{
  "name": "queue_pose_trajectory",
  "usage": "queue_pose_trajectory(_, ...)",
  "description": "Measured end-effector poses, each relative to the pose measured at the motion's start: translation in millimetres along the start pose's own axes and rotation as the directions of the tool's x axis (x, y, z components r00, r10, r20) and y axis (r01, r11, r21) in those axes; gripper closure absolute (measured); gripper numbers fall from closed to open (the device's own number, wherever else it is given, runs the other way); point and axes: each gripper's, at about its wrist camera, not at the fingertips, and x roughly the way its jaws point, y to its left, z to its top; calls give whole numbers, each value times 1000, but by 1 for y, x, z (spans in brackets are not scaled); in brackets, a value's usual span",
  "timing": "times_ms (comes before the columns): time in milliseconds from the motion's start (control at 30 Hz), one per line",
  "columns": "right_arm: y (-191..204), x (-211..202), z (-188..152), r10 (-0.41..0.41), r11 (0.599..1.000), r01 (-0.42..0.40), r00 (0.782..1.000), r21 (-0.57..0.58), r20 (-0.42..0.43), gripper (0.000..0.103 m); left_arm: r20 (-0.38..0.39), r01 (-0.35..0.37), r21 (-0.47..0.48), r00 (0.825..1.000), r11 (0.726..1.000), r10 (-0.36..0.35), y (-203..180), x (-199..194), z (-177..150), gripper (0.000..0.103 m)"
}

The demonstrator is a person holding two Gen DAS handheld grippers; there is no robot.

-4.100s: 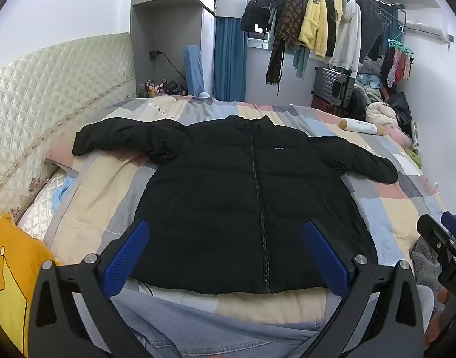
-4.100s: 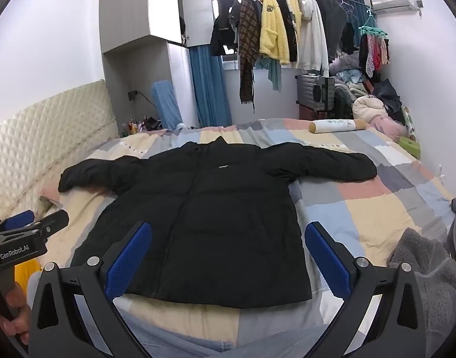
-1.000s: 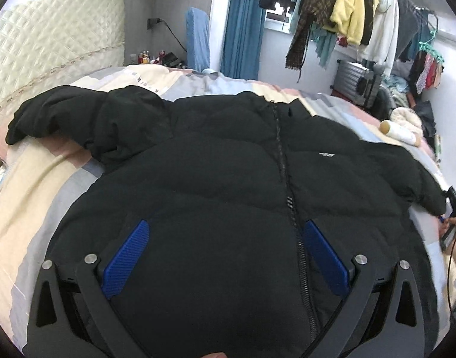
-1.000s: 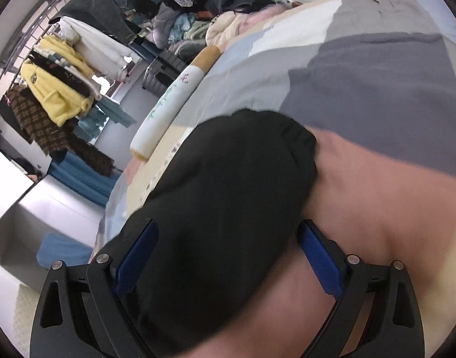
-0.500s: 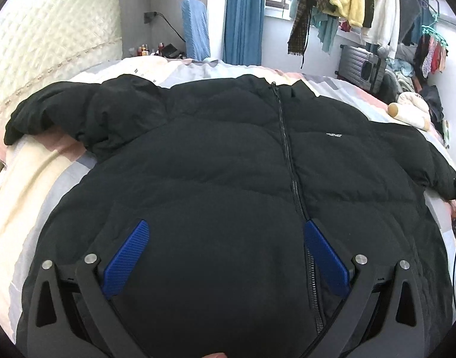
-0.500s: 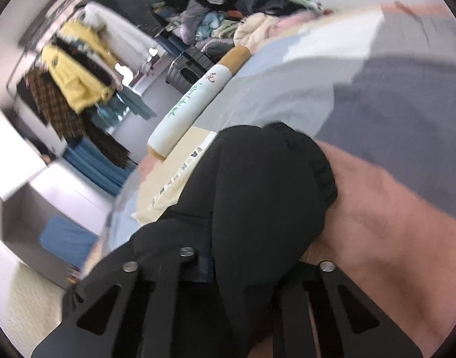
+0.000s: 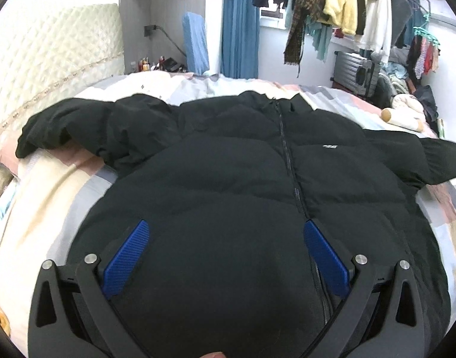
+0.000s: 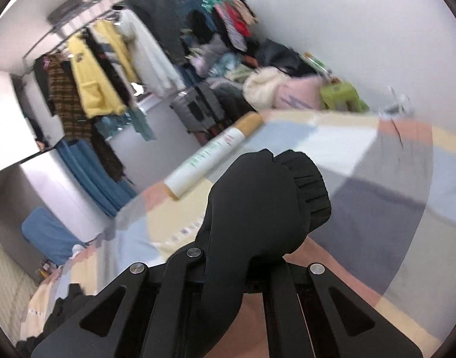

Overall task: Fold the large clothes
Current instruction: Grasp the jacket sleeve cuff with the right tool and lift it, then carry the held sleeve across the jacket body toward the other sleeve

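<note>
A black puffer jacket [image 7: 233, 185] lies front up on the bed, zipped, with both sleeves spread out. My left gripper [image 7: 225, 256] hovers over its lower front, open, its blue pads [image 7: 126, 256] wide apart and nothing between them. In the right wrist view my right gripper [image 8: 236, 265] is shut on the jacket's right sleeve [image 8: 257, 197] near the ribbed cuff, and the cuff end stands lifted off the bedcover. The same sleeve [image 7: 436, 161] shows at the right edge of the left wrist view, raised.
A patchwork bedcover [image 8: 377, 185] in grey, pink, cream and blue lies under the jacket. A long cylindrical pillow [image 8: 210, 155] rests at the far side. A quilted headboard [image 7: 49, 68] stands on the left. Clothes hang on a rack [image 8: 93, 71] past the bed, beside a suitcase [image 7: 356, 74].
My right gripper closed on the sleeve near the cuff and lifted it off the bed, rolling as it rose. The left gripper stayed open over the jacket's front.
</note>
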Motion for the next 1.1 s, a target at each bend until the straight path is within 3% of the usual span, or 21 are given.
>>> queue_pose_trajectory(133,53,-35,22,54,997,-52,998,-63,37,102,47,9,10,999,1000,-9,12,-26,2,0)
queue_pose_trajectory(333,161,-93,44,173,971,-158,982,-180,71,101,88,8,6,996,1000,-9,32,-50,0,0)
queue_pose_trajectory(433,216,-120,43,227,944,-201,971,-260,73,101,93,-20,7,995,1000,19,41,-52,0,0)
queue_pose_trajectory(567,284,-149,31,308,901,-271,949,-337,61,101,93,11,-20,996,1000,-9,51,-54,2,0)
queue_pose_trajectory(867,424,-179,-40,448,763,-410,893,-500,-49,101,100,51,-16,994,999,-49,66,-54,-1,0)
queue_pose_trajectory(1100,516,-167,-143,491,628,-515,844,-583,-217,99,104,34,-55,994,998,-28,87,-51,0,0)
